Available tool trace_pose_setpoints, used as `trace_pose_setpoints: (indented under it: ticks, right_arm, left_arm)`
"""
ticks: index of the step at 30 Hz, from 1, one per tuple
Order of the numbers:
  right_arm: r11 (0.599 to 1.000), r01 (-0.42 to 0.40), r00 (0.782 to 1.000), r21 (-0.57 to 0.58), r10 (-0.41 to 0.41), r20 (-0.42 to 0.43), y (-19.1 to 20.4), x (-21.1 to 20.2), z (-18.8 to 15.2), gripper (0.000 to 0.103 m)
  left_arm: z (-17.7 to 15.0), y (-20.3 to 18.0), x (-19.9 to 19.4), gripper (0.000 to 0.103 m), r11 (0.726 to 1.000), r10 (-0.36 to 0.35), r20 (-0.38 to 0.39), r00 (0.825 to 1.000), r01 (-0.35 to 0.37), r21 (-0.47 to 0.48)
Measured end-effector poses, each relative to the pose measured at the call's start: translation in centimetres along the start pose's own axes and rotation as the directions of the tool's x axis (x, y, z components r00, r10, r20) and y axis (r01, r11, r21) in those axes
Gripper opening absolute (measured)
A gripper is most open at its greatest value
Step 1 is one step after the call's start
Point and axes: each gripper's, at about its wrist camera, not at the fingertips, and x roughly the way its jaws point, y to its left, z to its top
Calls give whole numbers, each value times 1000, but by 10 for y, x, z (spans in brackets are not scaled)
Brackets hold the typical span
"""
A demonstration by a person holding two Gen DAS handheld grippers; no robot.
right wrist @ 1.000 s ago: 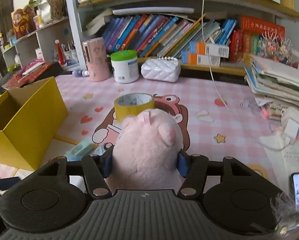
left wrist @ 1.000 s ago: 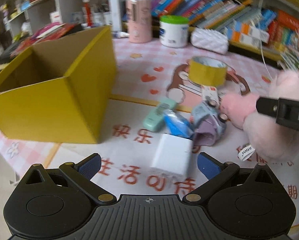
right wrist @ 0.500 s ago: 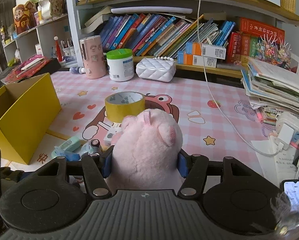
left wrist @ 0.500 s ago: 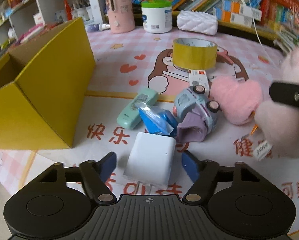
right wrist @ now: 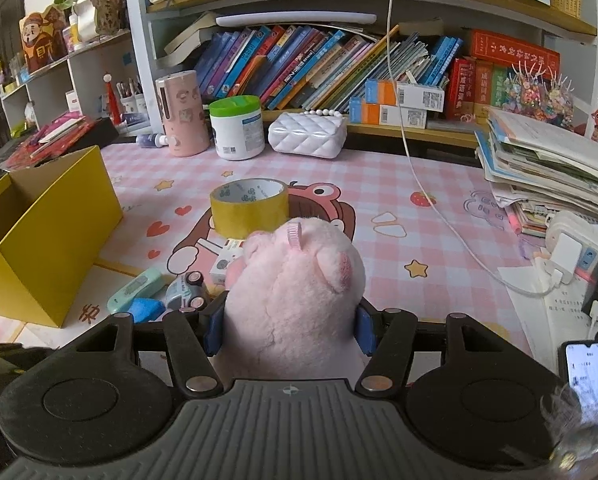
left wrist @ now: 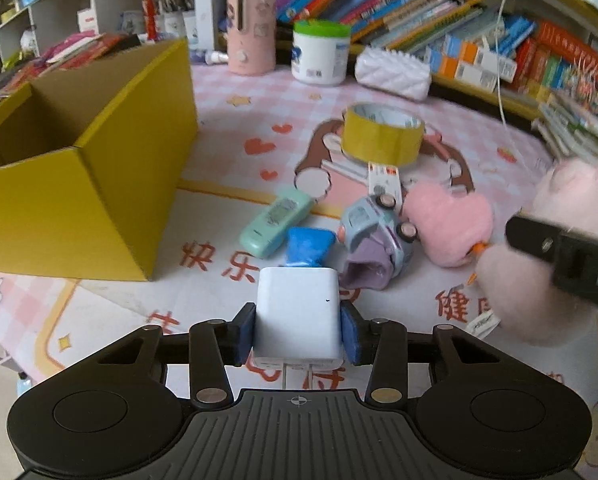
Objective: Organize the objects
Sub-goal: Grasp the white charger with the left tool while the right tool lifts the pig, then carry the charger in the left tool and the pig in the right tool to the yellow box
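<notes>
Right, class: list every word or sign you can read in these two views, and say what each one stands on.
"快乐": red characters on the table mat.
"健": red, on the same mat; what follows is hidden.
"財": on the front of the figurine on the shelf.
Too small or blurred to read: book spines, white tub label, tape roll inner print, phone screen, the tag on the plush toy.

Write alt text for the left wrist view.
The left gripper has just closed its blue pads on a white square charger block on the pink patterned tablecloth, with small toys behind it and an open yellow cardboard box at left.
</notes>
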Motion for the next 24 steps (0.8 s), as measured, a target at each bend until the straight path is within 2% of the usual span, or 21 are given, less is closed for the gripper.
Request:
trace_pose_setpoints:
  ticks: [12,19,24]
  right_arm:
    - [999,34,999,-4,-34,7,50,-25,-9,58]
    - [999,32,1000,-9,-32,2,103,-42,-22,58]
    - [999,-4,1000,-43,4,-21,152,-55,-36,58]
  left_arm:
    - [-5,52,-44,41,996,-57,103,993,63,-58]
    - [-21,103,-69,41,996,-49,125,991,58,-74]
    - [-35,147,-90,41,993,-27,133,991,42,-112]
